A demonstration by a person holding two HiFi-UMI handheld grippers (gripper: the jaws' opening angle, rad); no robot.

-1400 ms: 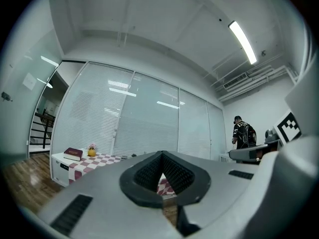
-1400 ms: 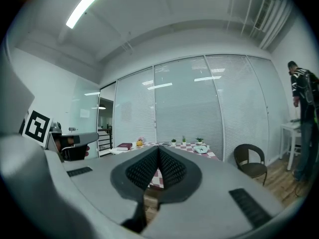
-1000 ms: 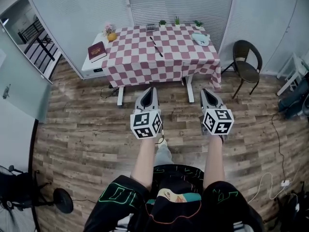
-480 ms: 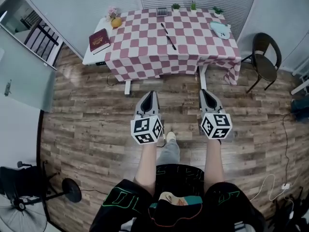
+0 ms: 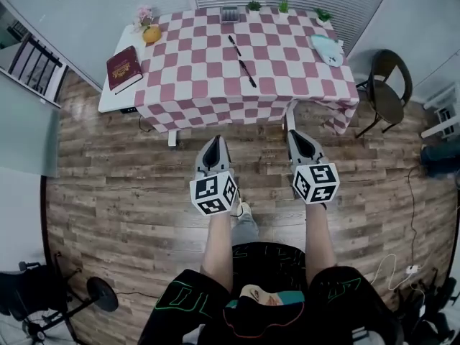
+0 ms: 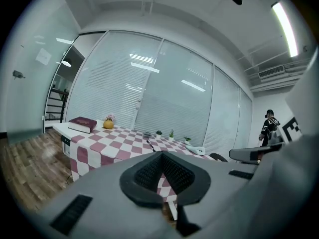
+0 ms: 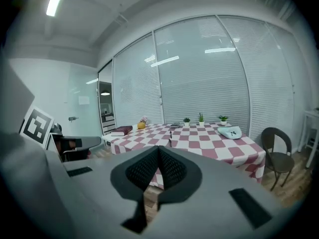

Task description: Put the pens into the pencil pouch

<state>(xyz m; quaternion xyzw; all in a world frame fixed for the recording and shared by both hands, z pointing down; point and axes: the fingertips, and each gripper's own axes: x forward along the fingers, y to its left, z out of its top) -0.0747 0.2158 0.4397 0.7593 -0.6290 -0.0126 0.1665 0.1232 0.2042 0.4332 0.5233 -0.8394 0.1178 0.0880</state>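
Left gripper [image 5: 214, 141] and right gripper [image 5: 297, 134]: both fully closed, pads meeting, nothing between them. Each gripper's own view shows bare mesh pads tip to tip. That fits, as nothing is in reach to grab.

I hold them side by side out front, over the wooden floor [image 5: 108, 171] and short of the table [image 5: 109, 103]. The noses aim at the table, so both gripper cameras frame the whole tabletop.

Task items:
- Pens [image 5: 241, 61]: dark and thin, lying flat on the checked cloth [image 5: 215, 85] around mid-table, in a line running away from me. Looks like two, can't confirm the count.
- Pencil pouch [image 5: 327, 49]: the pale blue-green thing near the far right corner, well apart from the pens. Can't tell from here if its zip is open.

Other stuff:
- Book [image 5: 123, 68] on the left corner.
- Small potted plants [image 5: 283, 6] along the far edge.
- Chair [image 5: 388, 92] right of the table.
- Nothing sits between pens and pouch.

My read: task not started, this is the approach. The next move needs the jaws opened and one gripper brought down on a pen. Given the layout, probably right gripper on the pouch side and left on the pens.

Risk: a thin pen lying flat on loose cloth. The pads may pinch fabric or roll the pen away.
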